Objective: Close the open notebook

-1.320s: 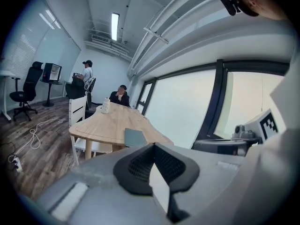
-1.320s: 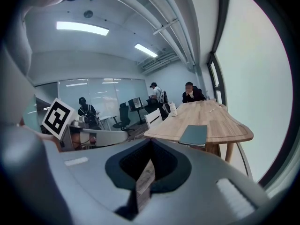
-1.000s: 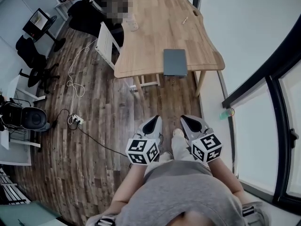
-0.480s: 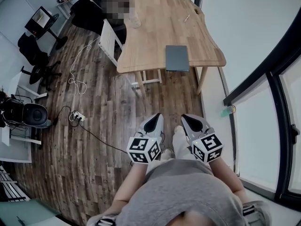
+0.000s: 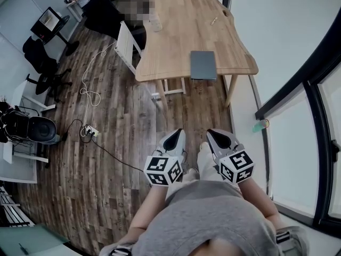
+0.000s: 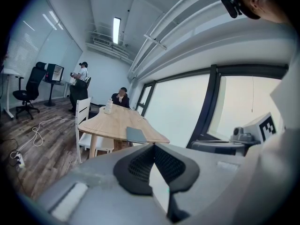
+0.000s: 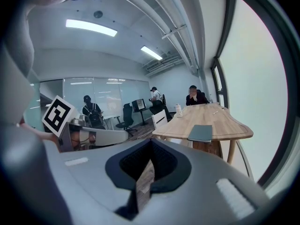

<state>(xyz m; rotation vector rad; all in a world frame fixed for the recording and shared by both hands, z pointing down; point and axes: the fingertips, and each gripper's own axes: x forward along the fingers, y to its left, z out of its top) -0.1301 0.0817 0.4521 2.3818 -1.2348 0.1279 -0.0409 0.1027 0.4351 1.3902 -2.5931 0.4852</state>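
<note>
**One notebook, looks already shut; both tongs empty and far off**

Notebook [image 5: 203,64]: a single flat grey slab at the near edge of the wooden table [image 5: 176,31], upper middle of the head view. No spread pages or raised cover show from here. Both gripper views give the same reading: a thin grey slab, cover flat. It is small in all three, so a slightly lifted cover can't be ruled out.

Judgement: the closing seems done and nothing obvious is left. If it isn't done, the whole approach is still to come, since the person stands on the floor well apart from the table.

Left gripper [image 5: 176,137] and right gripper [image 5: 213,137]: lower middle of the head view, side by side just above the person's knees and aimed toward the table. Jaws on both are pressed together with nothing between them. Neither is near the notebook.

Also on the table: a bottle [image 5: 155,23] at the far end and a small stick-like item [image 5: 213,21], with a white chair [image 5: 123,46] at its left side.

Against the frame a second back:
- Table and notebook sit slightly higher and further right in the head view.
- Grippers sit at nearly the same spot in the frame, jaws closed both times.
- Notebook looks the same, flat and grey.
</note>
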